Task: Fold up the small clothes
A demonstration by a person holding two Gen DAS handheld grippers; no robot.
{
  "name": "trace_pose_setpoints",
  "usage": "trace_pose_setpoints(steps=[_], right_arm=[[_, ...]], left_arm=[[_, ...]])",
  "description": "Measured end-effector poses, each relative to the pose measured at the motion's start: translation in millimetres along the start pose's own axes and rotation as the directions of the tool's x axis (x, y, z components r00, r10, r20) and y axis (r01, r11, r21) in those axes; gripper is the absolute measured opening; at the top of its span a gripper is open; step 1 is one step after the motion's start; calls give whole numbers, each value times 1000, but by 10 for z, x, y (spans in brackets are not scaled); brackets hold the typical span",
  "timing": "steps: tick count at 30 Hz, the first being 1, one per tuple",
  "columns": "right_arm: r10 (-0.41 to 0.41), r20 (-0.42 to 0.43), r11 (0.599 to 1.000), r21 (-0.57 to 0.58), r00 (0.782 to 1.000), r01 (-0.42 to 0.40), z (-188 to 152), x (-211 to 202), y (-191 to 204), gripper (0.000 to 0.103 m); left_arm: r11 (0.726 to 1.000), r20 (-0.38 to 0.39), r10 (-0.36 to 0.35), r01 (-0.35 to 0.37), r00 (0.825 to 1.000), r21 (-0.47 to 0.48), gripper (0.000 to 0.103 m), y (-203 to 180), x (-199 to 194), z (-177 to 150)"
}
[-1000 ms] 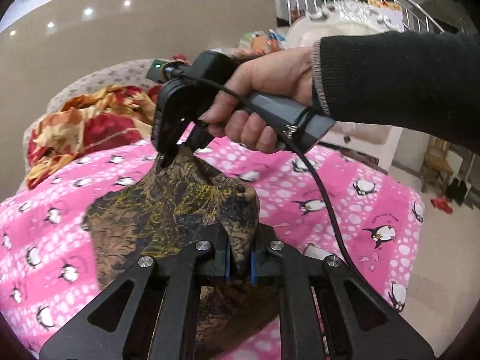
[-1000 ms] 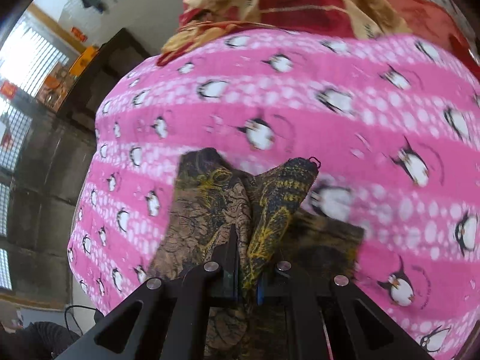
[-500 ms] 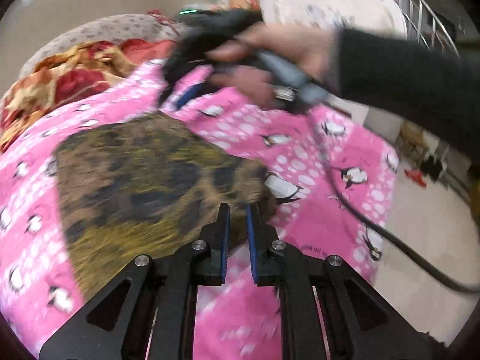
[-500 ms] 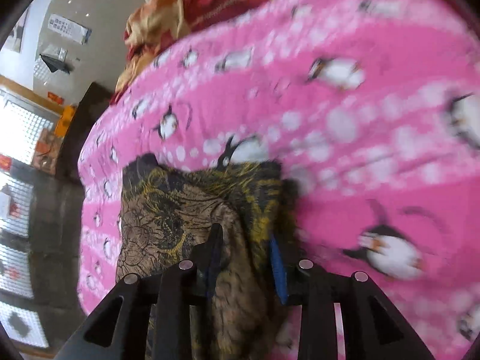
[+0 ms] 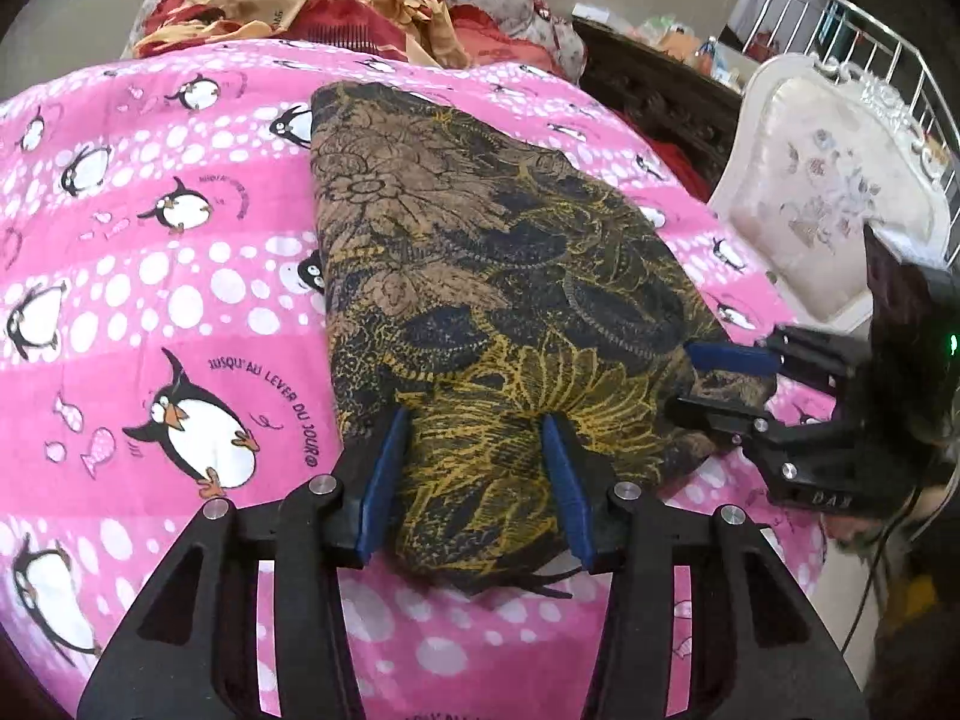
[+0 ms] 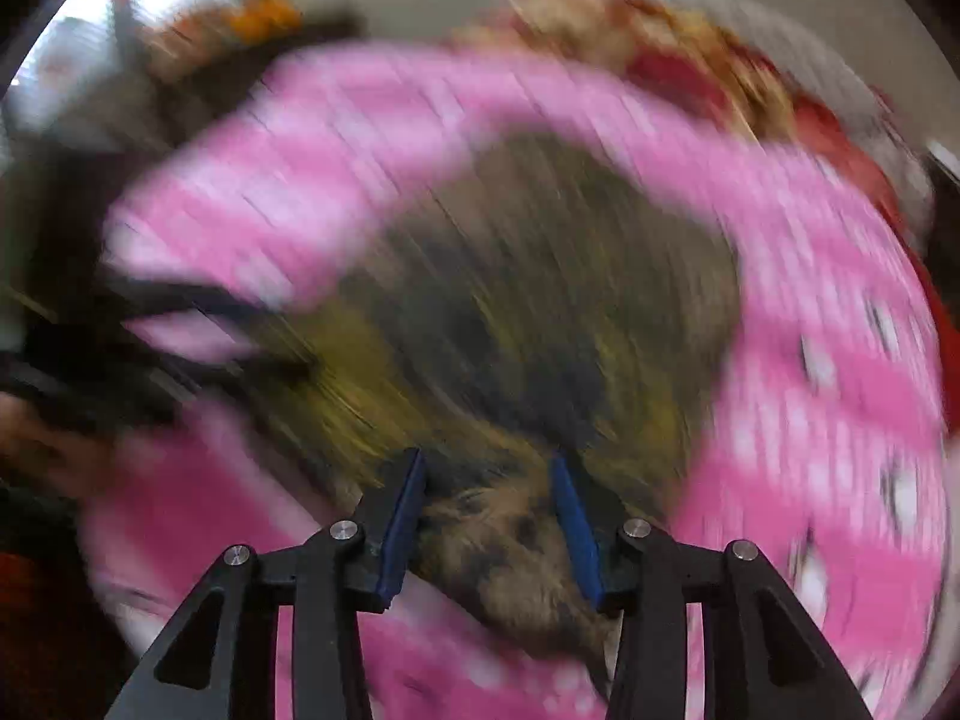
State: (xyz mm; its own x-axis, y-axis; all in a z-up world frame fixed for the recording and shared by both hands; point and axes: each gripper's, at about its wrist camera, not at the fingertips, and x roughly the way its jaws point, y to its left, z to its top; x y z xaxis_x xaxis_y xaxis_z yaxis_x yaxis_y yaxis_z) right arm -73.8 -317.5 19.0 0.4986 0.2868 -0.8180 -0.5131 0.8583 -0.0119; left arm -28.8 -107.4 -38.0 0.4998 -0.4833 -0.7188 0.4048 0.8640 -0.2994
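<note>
Both grippers low over garment (jaws spread).

1. Bare pink penguin bedspread lies open left of the dark floral garment.
2. The right gripper blocks the garment's right corner.
3. A crumpled red-and-gold blanket closes the far edge.
4. A white padded chair stands just beside the bed's right side.

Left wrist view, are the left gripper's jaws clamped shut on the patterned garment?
No, the left gripper has its jaws spread wide apart over the brown floral garment, which lies flat on the pink penguin blanket.
</note>
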Motion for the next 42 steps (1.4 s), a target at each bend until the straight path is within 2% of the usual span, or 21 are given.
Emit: trace_pose_setpoints(steps=[2, 4, 6, 8, 10, 12, 14, 16, 18, 20, 22, 24, 28, 30, 32, 35, 37, 38, 39, 40, 42], right_arm=[[18, 30, 997, 76, 999, -20, -76, -51, -62, 41], [22, -5, 996, 90, 1000, -21, -9, -86, -69, 41], [29, -46, 995, 97, 999, -24, 94, -160, -76, 41], [-2, 1, 994, 108, 1000, 2, 308, -303, -64, 41], [-58, 36, 987, 155, 998, 52, 519, -335, -141, 42], [-142, 24, 960, 248, 990, 132, 791, -221, -284, 42], [-228, -28, 917, 329, 973, 224, 1047, 31, -390, 43], [-271, -73, 873, 401, 960, 277, 1181, 271, -503, 43], [-300, -115, 837, 445, 947, 319, 1251, 551, -647, 43], [-300, -136, 823, 464, 944, 328, 1210, 810, -771, 43], [-287, -133, 838, 445, 949, 316, 1061, 1013, -865, 45], [-257, -82, 835, 483, 963, 264, 1012, 948, -921, 46], [-261, -68, 832, 490, 963, 260, 976, 939, -902, 46], [-256, -63, 831, 496, 965, 253, 960, 934, -913, 46], [-240, -50, 828, 510, 969, 232, 936, 930, -950, 46], [-214, -26, 826, 528, 976, 195, 932, 933, -990, 46], [-195, -3, 820, 548, 981, 165, 894, 901, -1013, 46], [-183, 9, 816, 559, 983, 147, 876, 887, -1027, 47], [-177, 17, 814, 565, 984, 137, 867, 880, -1029, 47], [-170, 24, 811, 571, 985, 126, 857, 872, -1031, 47], [-170, 25, 810, 573, 985, 125, 862, 870, -1021, 47]], left_arm=[[1000, -11, 9, -9, 1000, 15, 45, -11, -17, 27], [1000, -8, 23, -23, 1000, 21, 45, -32, -101, 118], [1000, 30, 31, -31, 999, 7, 45, 20, -191, 282], [999, 91, 48, -46, 995, -20, 45, 88, -233, 555], [996, 112, 76, -70, 991, -51, 45, 150, -98, 931], [995, 105, 75, -67, 992, -78, 45, 194, 121, 1237], [988, 100, 119, -109, 988, -105, 45, 217, 420, 1548], [982, 93, 145, -132, 985, -131, 45, 241, 639, 1715], [972, 49, 158, -147, 986, -181, 45, 293, 926, 1819], [969, 19, 168, -161, 986, -190, 47, 332, 1124, 1783], [973, 53, 190, -181, 980, -145, 47, 312, 1246, 1686], [970, 69, 219, -209, 973, -126, 48, 276, 1290, 1648], [957, 52, 281, -276, 958, -88, 51, 213, 1427, 1698], [956, 50, 287, -282, 957, -82, 51, 207, 1429, 1697], [963, 36, 259, -255, 965, -92, 51, 220, 1398, 1740], [983, 4, 139, -138, 990, -123, 51, 340, 1077, 1839], [983, 35, 134, -128, 990, -133, 52, 466, 721, 1769], [982, 45, 141, -134, 989, -131, 63, 513, 618, 1725], [982, 56, 148, -139, 987, -131, 80, 577, 511, 1636], [981, 61, 148, -138, 987, -138, 83, 647, 436, 1514], [980, 23, 114, -108, 993, -166, 83, 753, 443, 1299]])
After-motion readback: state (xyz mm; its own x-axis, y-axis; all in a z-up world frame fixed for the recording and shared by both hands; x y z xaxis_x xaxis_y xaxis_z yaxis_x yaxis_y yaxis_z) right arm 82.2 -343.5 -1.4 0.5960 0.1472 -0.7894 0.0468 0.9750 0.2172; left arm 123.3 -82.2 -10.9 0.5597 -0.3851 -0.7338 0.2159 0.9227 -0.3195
